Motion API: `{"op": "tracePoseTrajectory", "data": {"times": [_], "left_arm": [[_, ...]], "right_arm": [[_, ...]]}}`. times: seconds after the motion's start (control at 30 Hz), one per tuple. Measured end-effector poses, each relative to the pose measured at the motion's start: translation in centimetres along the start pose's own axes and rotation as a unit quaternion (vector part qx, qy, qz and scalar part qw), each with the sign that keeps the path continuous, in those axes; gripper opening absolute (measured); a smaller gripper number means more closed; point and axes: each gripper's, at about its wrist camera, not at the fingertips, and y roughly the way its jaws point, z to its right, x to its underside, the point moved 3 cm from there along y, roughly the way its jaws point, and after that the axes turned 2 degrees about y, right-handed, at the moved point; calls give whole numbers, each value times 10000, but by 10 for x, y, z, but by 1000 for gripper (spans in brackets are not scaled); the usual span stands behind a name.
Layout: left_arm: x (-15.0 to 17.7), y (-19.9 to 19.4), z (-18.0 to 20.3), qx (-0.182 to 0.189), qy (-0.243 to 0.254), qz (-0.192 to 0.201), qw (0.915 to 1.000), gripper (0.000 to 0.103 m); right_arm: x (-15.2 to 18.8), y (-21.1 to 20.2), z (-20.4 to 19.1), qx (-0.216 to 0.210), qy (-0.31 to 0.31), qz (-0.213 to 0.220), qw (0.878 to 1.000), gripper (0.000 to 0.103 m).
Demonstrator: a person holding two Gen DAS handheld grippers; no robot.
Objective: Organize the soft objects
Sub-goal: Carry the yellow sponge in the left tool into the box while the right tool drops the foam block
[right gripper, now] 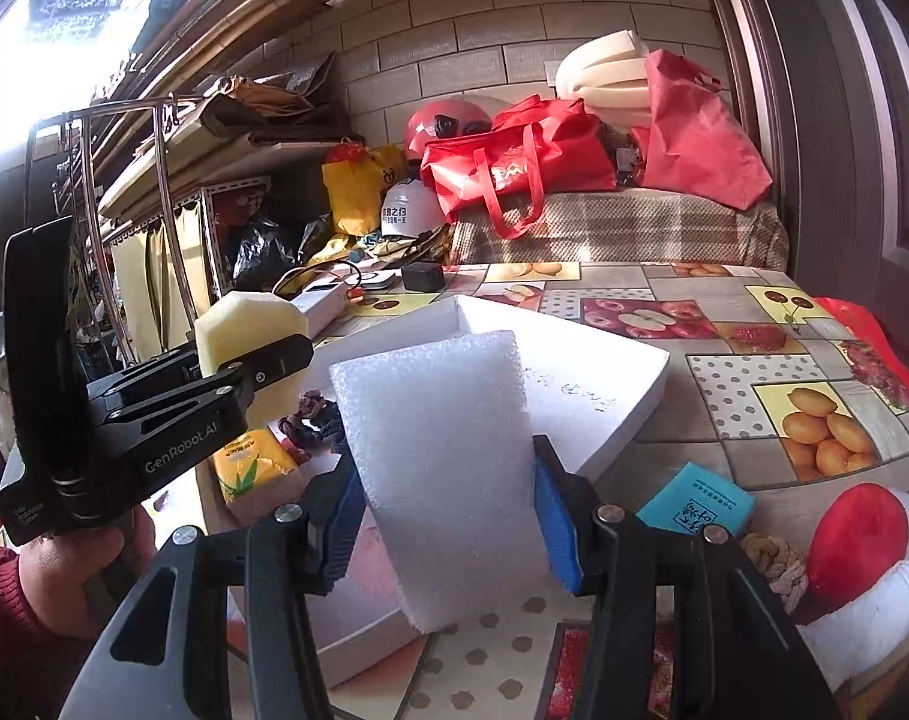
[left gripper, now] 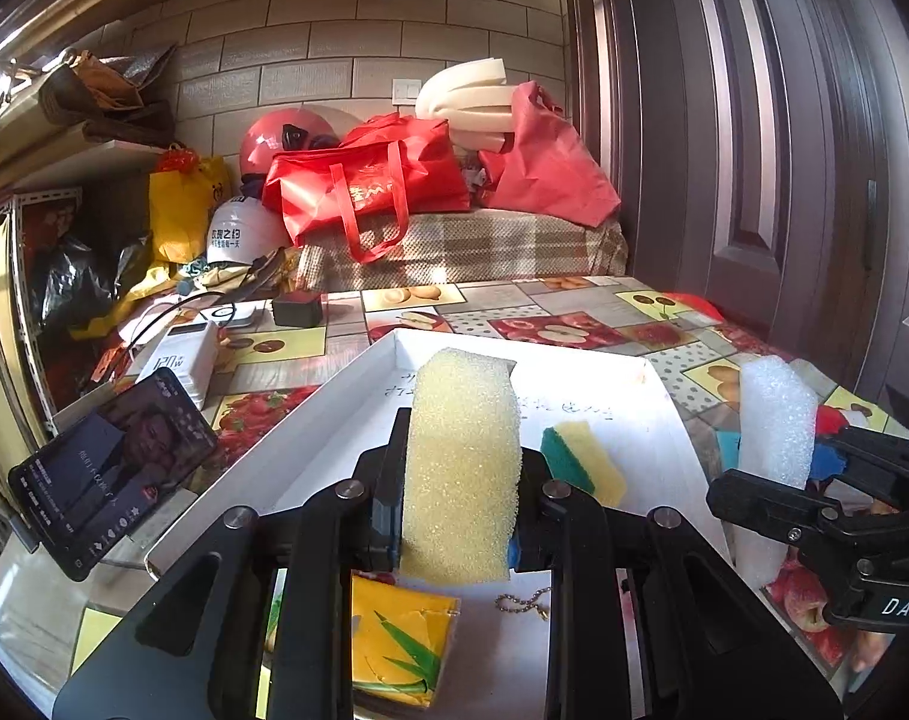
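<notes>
Left gripper (left gripper: 460,516) clenched on yellow sponge (left gripper: 463,462), above white tray (left gripper: 358,387) | right gripper (right gripper: 448,516) grasping white foam block (right gripper: 448,468) at tray's near-right edge | best lowered fully inside tray before letting go, clear of green-yellow scrub sponge (left gripper: 583,462).

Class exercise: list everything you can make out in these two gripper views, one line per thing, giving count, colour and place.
yellow sponge: one, pale yellow, clamped in the left gripper above the tray
white foam block: one, white, clamped in the right gripper
scouring sponge: one, green and yellow, lying in the tray
tray: one, white, shallow, on the fruit-print tablecloth
phone: one, black, propped left of the tray
red bags: two, on the checked bench behind
helmets: one white, one red, beside the bags
teal packet: one, right of the tray
left gripper: black, shut on the sponge
right gripper: black with blue pads, shut on the foam
</notes>
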Motion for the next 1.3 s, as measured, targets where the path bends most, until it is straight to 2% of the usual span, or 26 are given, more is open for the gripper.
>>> {"op": "tracePoseTrajectory", "data": {"times": [0.13, 0.43, 0.73, 0.97, 1.03, 1.1, 1.23, 1.3], "left_arm": [[-4, 13, -2, 119, -79, -80, 9999, 22], [-7, 40, -12, 203, -449, -503, 9975, 22], [-7, 42, -10, 184, -429, -581, 9972, 22], [-8, 39, -11, 113, -408, -527, 9977, 24], [-10, 36, -13, 62, -411, -455, 9981, 35], [-11, 30, -15, -28, -431, -304, 9986, 61], [-12, 19, -21, -248, -521, -8, 9983, 72], [-12, 15, -27, -332, -656, 117, 9972, 95]], "right_arm": [[-7, 21, 0, 90, 173, -125, 9997, 52], [-11, 60, 31, 332, 1053, -623, 9919, 50], [-11, 69, 25, 367, 926, -818, 9917, 50], [-14, 68, 21, 404, 814, -737, 9931, 50], [-15, 65, 20, 440, 763, -668, 9939, 51], [-16, 62, 18, 452, 712, -586, 9947, 51], [-18, 57, 14, 450, 585, -420, 9964, 59], [-19, 55, 12, 442, 540, -349, 9969, 68]]}}
